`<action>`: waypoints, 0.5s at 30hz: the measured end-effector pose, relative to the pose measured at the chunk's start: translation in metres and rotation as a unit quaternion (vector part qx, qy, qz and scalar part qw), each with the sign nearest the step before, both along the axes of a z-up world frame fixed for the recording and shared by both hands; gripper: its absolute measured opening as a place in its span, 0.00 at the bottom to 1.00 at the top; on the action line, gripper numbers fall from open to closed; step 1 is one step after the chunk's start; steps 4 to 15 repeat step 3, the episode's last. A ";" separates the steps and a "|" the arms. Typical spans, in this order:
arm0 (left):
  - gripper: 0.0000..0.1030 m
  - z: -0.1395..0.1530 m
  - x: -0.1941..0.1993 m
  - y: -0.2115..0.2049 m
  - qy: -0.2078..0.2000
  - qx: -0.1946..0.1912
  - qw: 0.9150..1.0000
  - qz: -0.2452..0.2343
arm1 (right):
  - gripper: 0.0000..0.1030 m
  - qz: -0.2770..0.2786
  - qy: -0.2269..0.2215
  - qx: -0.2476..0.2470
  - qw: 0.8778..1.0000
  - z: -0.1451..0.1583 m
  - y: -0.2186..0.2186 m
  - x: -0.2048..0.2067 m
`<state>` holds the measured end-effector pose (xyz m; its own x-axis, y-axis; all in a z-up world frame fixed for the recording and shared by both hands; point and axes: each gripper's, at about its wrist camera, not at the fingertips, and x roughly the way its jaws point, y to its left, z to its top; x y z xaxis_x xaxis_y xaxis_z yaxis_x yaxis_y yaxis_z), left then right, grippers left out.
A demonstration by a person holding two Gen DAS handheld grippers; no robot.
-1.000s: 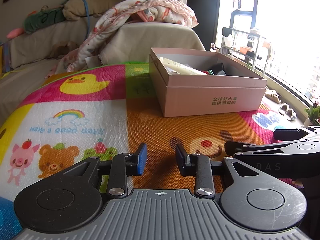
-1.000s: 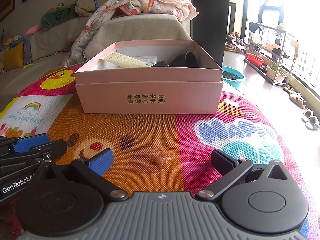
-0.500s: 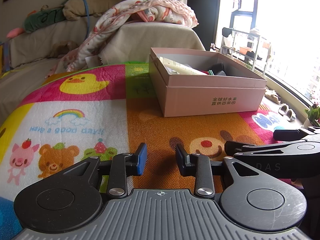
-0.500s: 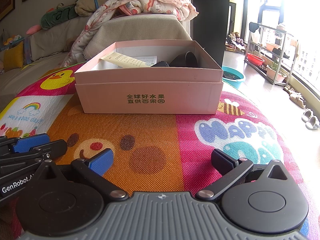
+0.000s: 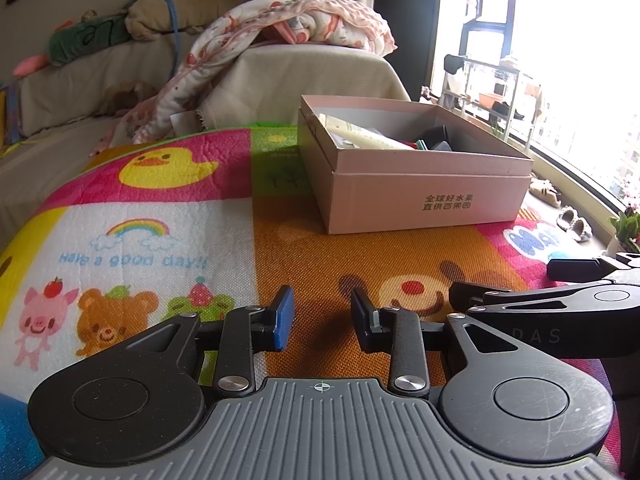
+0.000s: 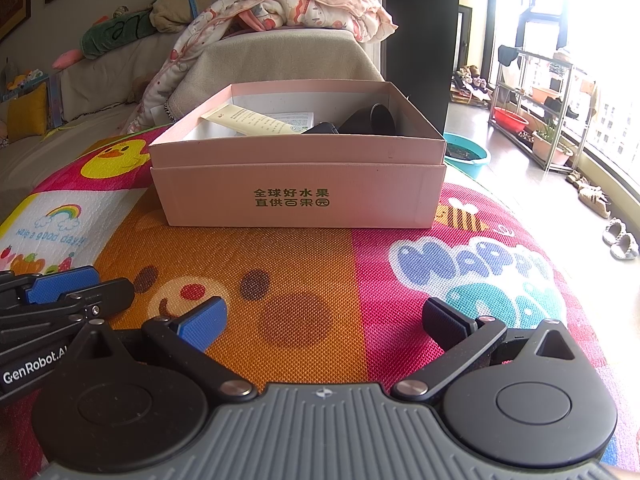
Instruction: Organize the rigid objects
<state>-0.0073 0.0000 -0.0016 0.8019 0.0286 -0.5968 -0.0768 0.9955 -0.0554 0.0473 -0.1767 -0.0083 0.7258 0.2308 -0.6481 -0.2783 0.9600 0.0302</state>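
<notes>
A pink cardboard box (image 6: 298,184) with green printed characters on its front wall sits open-topped on the colourful play mat (image 6: 304,320), toward the mat's far edge, with the sofa (image 6: 280,58) just behind it. Inside the box, a cream tube (image 6: 250,120) leans along the far left corner, a white printed sheet (image 6: 294,119) lies against the back wall, and 2 dark objects (image 6: 370,120) rest toward the right side; what they are cannot be told. The right gripper (image 6: 324,320) hovers low over the mat's near edge, its jaws spread wide with nothing between them, above the orange and pink panels. The left gripper (image 5: 322,320) sits just beside it on the left, over the orange bear panel, its jaws parted by a narrower gap and likewise empty; its blue pad (image 5: 284,320) faces the black one. Each tool's arm shows at the edge of the other's view. A patterned blanket (image 5: 288,20) is heaped on the sofa arm, and a green plush toy (image 5: 86,38) lies along the sofa back. Beyond the mat's right edge, a teal basin (image 6: 466,156) stands on the floor.
</notes>
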 end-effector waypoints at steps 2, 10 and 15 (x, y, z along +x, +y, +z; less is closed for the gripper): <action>0.34 0.000 0.000 -0.001 0.000 0.004 1.000 0.000 | 1.00 0.000 0.000 0.000 1.000 0.000 0.000 0.000; 0.34 0.000 0.000 -0.002 0.000 0.007 1.000 0.000 | 1.00 0.000 0.000 0.000 1.000 0.000 0.000 0.000; 0.34 0.000 0.000 -0.002 0.000 0.007 1.000 0.000 | 1.00 0.000 0.000 0.000 1.000 0.000 0.000 0.000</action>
